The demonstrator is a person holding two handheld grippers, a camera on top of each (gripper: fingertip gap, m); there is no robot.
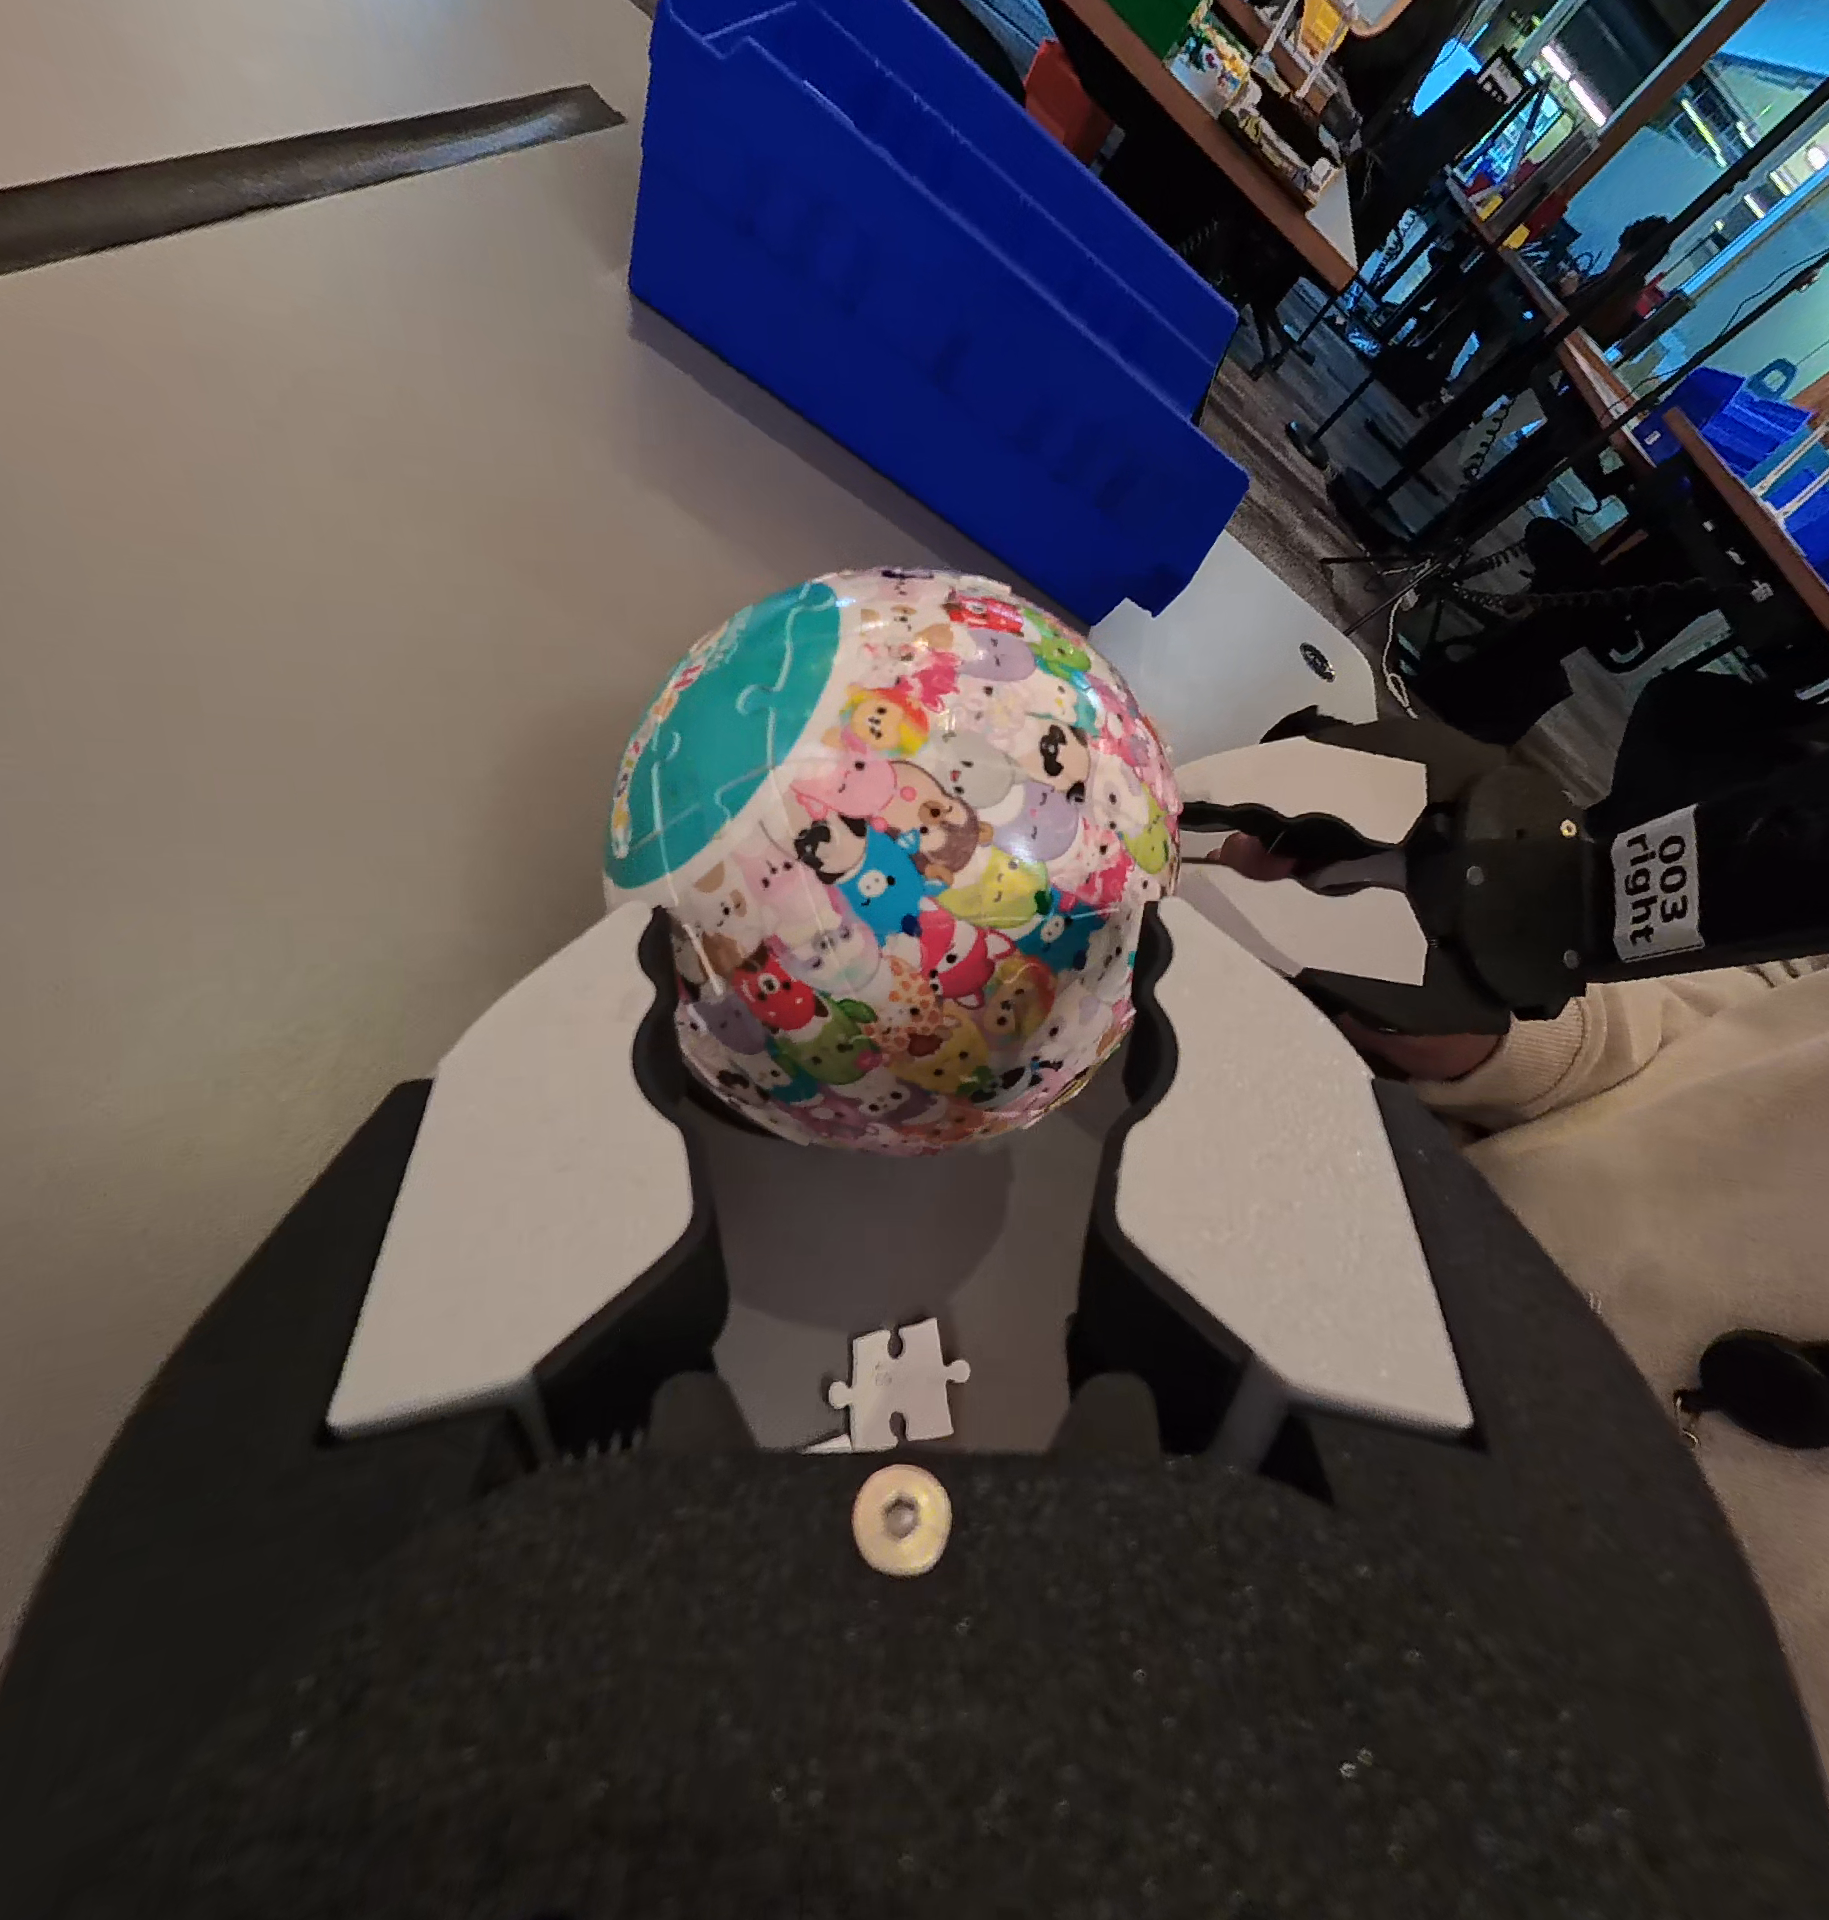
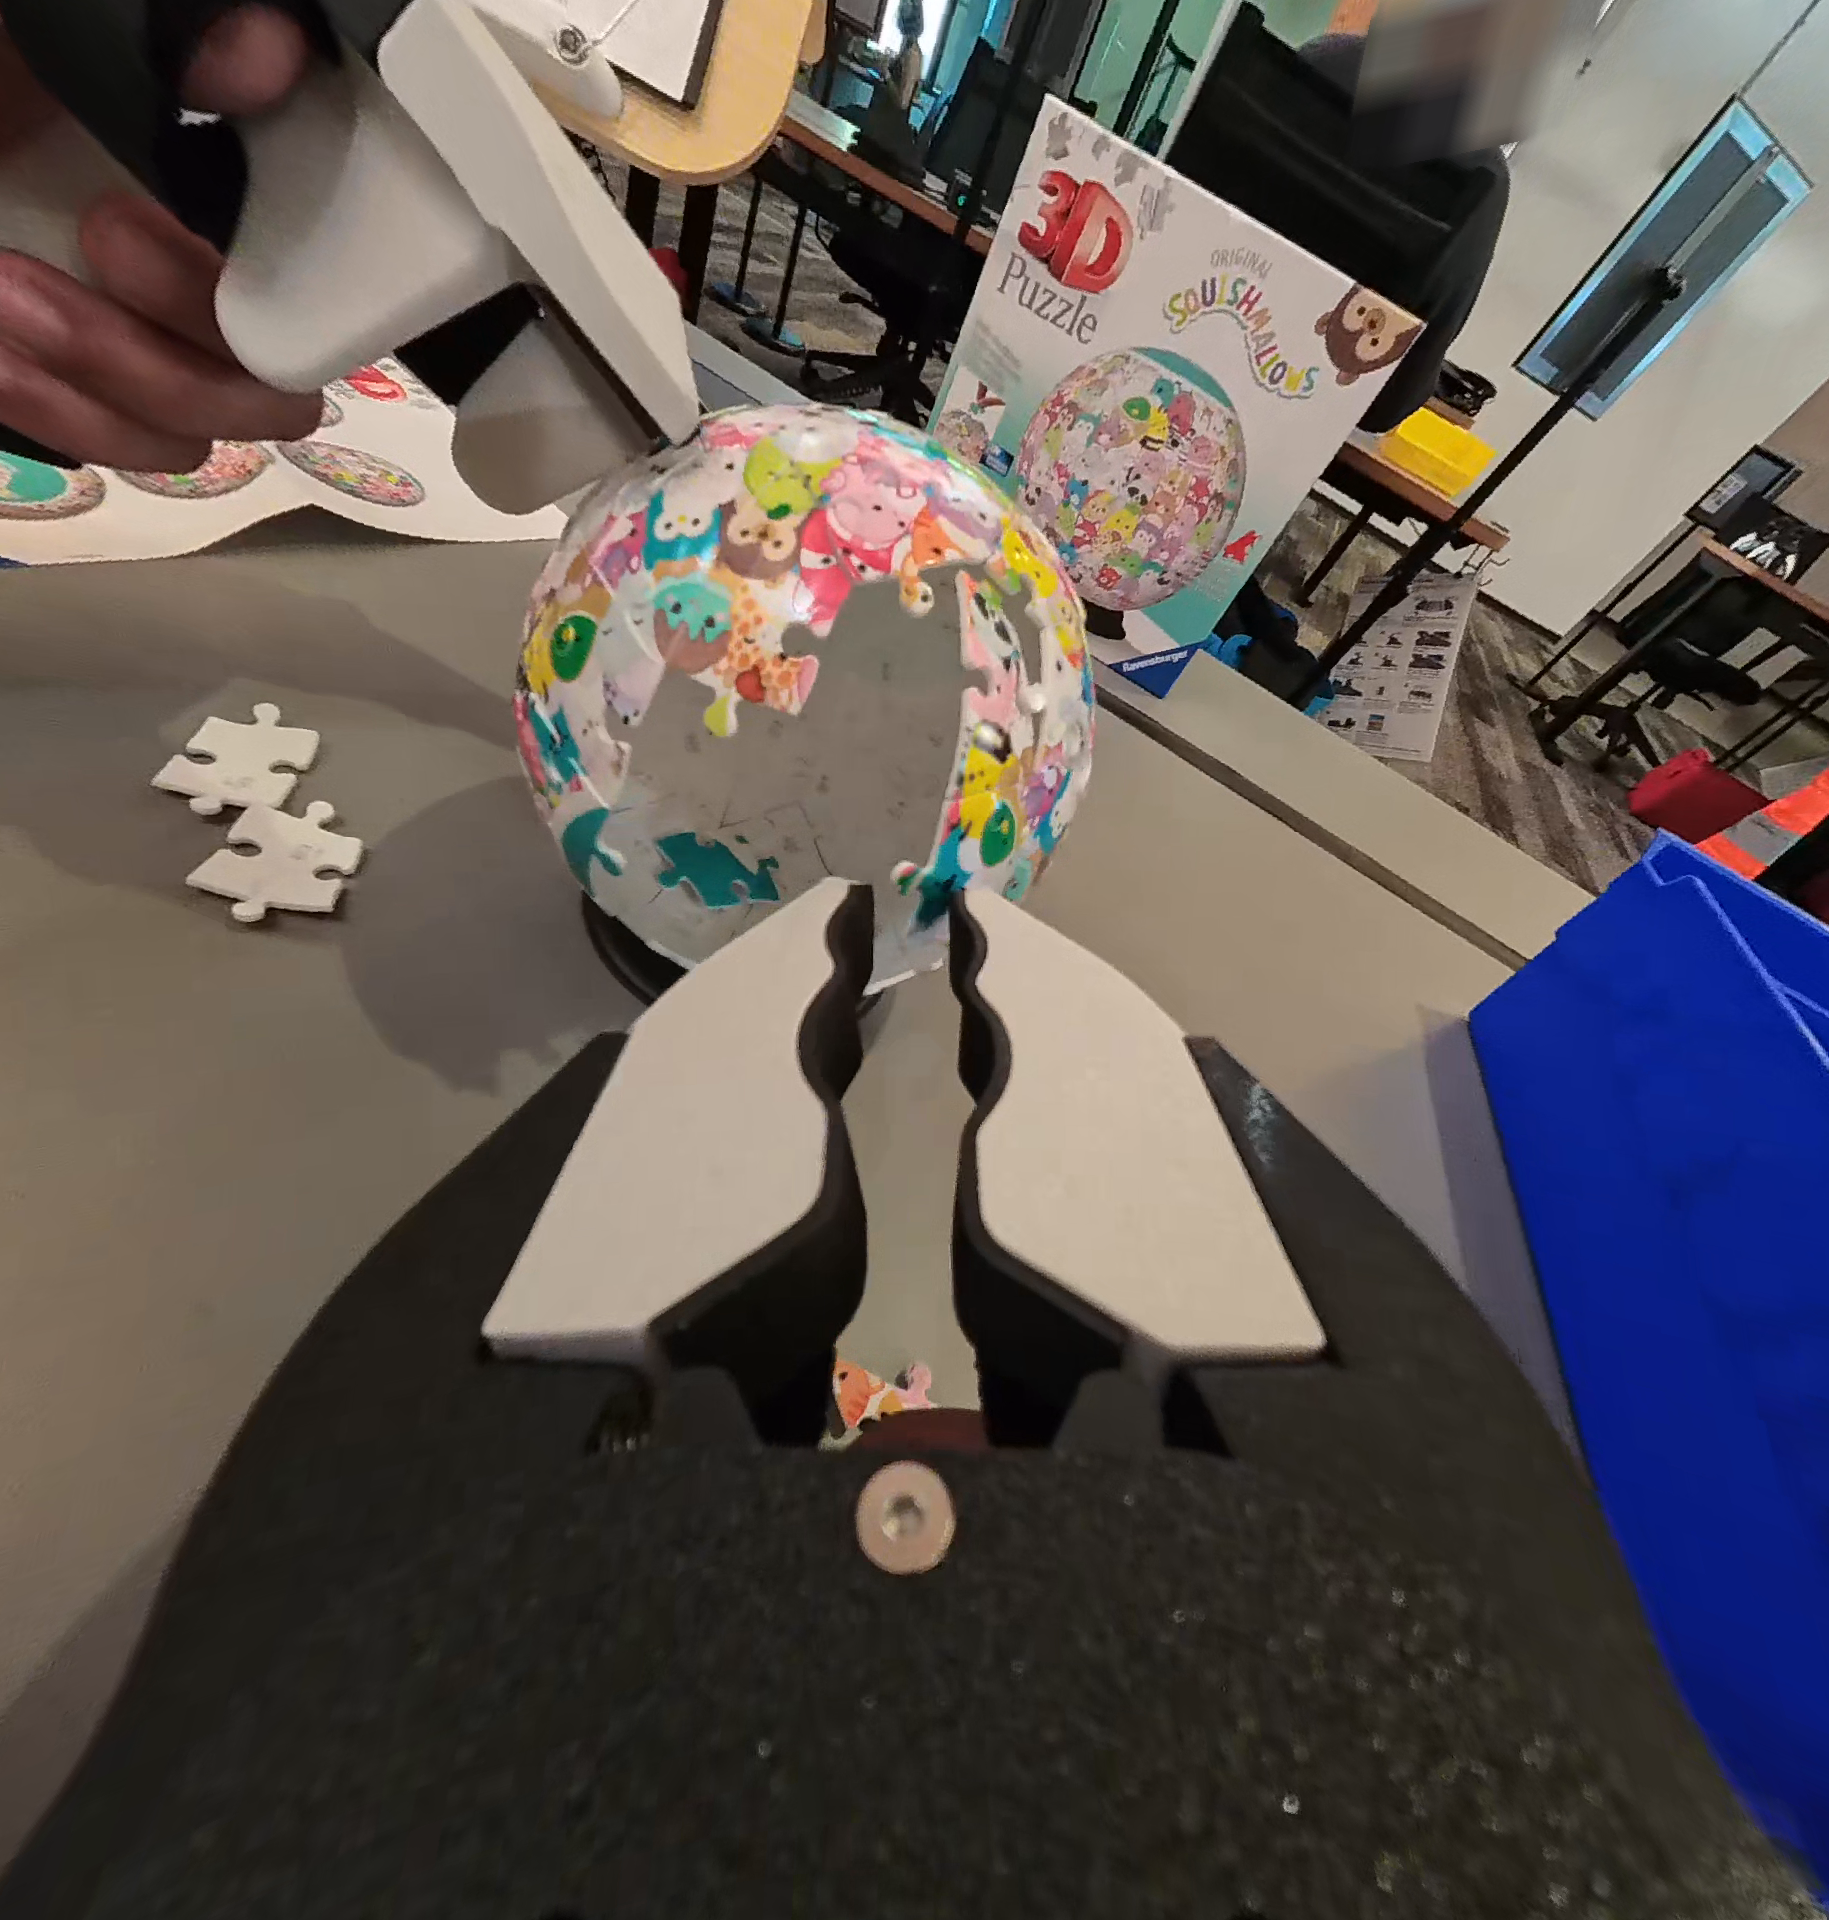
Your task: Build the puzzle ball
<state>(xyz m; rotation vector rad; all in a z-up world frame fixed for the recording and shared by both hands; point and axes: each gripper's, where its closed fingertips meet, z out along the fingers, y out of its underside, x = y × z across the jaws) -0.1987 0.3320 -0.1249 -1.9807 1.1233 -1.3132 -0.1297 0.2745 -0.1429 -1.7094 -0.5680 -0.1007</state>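
Observation:
The puzzle ball (image 1: 920, 883) is a colourful sphere with a teal cap. In the right wrist view the ball (image 2: 744, 582) stands on a black ring stand (image 2: 619, 961) and has a ragged hole (image 2: 816, 748) facing the camera. My left gripper (image 1: 899, 935) clasps the ball on both sides; it enters the right wrist view (image 2: 577, 436) from the top left, held by a hand. My right gripper (image 2: 910, 904) has its tips at the hole's lower edge, with a narrow gap and nothing visible between them. It also shows in the left wrist view (image 1: 1242, 883), at the ball's right.
Two white face-down pieces (image 2: 240, 764) (image 2: 276, 862) lie on the grey table (image 2: 214, 1091) left of the ball. Another piece (image 1: 899, 1387) lies under the left gripper. A coloured piece (image 2: 879, 1392) shows under the right gripper. A blue bin (image 2: 1699, 1247), the puzzle box (image 2: 1149, 416) and a printed sheet (image 2: 214, 468) surround the ball.

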